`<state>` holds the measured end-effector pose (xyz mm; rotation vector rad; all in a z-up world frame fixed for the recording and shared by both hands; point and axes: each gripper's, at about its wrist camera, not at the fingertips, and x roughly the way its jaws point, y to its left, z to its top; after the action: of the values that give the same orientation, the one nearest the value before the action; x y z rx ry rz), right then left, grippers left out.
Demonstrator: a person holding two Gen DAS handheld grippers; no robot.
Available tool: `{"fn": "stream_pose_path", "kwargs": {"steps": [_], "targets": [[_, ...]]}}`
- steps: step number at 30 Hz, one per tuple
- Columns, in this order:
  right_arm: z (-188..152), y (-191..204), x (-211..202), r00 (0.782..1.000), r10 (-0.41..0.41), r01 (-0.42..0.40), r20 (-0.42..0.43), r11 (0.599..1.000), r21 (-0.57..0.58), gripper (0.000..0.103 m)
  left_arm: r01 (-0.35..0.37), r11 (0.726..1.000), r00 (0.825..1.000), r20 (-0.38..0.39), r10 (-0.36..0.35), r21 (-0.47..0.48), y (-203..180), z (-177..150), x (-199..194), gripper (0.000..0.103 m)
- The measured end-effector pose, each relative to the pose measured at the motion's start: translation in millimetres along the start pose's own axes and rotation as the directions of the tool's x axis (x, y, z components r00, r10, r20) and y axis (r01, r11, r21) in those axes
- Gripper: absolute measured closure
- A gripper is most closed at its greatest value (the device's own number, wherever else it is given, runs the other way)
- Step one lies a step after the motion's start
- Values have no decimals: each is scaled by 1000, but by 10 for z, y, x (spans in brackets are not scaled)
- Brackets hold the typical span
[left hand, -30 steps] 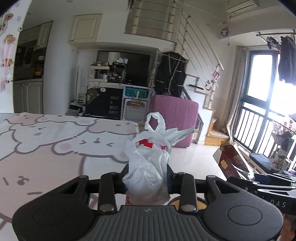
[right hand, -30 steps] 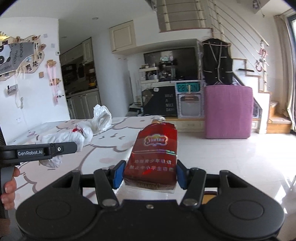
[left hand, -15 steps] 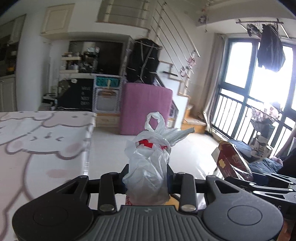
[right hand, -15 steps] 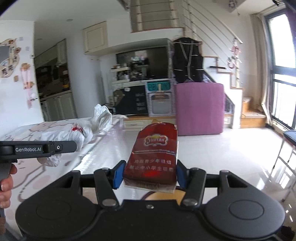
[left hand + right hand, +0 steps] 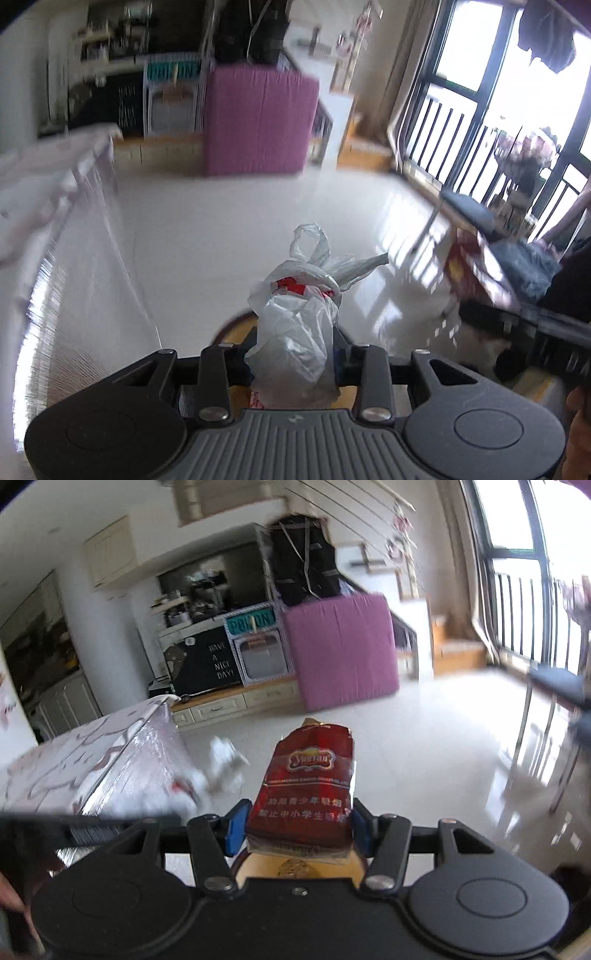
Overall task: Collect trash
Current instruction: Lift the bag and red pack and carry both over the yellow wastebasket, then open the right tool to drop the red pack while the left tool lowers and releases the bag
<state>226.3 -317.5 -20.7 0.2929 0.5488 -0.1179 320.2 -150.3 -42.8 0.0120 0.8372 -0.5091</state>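
My left gripper (image 5: 295, 363) is shut on a crumpled white plastic bag (image 5: 299, 325) with red print, held upright over the floor. My right gripper (image 5: 297, 827) is shut on a crushed red cigarette pack (image 5: 306, 790). In the right wrist view the white bag (image 5: 221, 764) shows blurred at the left, beside the table's edge. In the left wrist view the red pack (image 5: 469, 266) shows blurred at the right. A round wooden-coloured rim (image 5: 232, 328) lies on the floor just below both grippers; it also shows in the right wrist view (image 5: 258, 867).
A table with a pink cartoon cloth (image 5: 92, 760) stands at the left. A purple folded mat (image 5: 340, 650) leans against cabinets at the back. A chair with a dark cushion (image 5: 554, 686) and a railed window (image 5: 480, 122) are at the right. Glossy white floor (image 5: 424, 746) lies ahead.
Both grippers have swung right and tilted down, off the table toward the floor, each keeping its hold. The round rim now shows below them.
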Motion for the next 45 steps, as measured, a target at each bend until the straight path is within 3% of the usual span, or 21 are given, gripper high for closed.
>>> {"fn": "stream_pose_path", "kwargs": {"steps": [6,13,16,21,27,29,34,37,42,45], "targets": [[-46,0,606,995,-10,14,-96,999,38,46,-2,999,985,-174,10,50,133,-15,651,66],[-125,-95,1273,970,-26,34,-243,999,29,46,44,975,938,-346,35,216,152,78,1287,66],[-116,-196,1486,961,-31,48,-273,997,55,46,86,937,916,-396,59,339,59,82,1489,65],[-218,-295,1728,940,-5,30,-340,997,69,46,185,845,869,-485,98,502,-126,-93,1816,65],[-332,-352,1910,913,17,7,-407,998,58,46,265,775,805,-574,149,573,-212,-438,2165,65],[-380,-399,1968,903,28,1,-430,998,67,46,261,753,799,-573,184,605,-216,-514,2224,65],[-562,-480,2140,855,54,-17,-515,997,78,46,276,753,756,-618,214,598,-218,-658,2415,65],[-652,-500,2223,834,62,-15,-548,996,89,46,293,762,742,-640,199,577,-211,-722,2516,65],[-718,-627,2339,824,48,45,-565,988,150,46,311,825,727,-678,114,472,-210,-746,2766,64],[-755,-717,2375,826,97,38,-556,973,226,46,280,852,728,-677,112,442,-143,-763,2805,55]]}}
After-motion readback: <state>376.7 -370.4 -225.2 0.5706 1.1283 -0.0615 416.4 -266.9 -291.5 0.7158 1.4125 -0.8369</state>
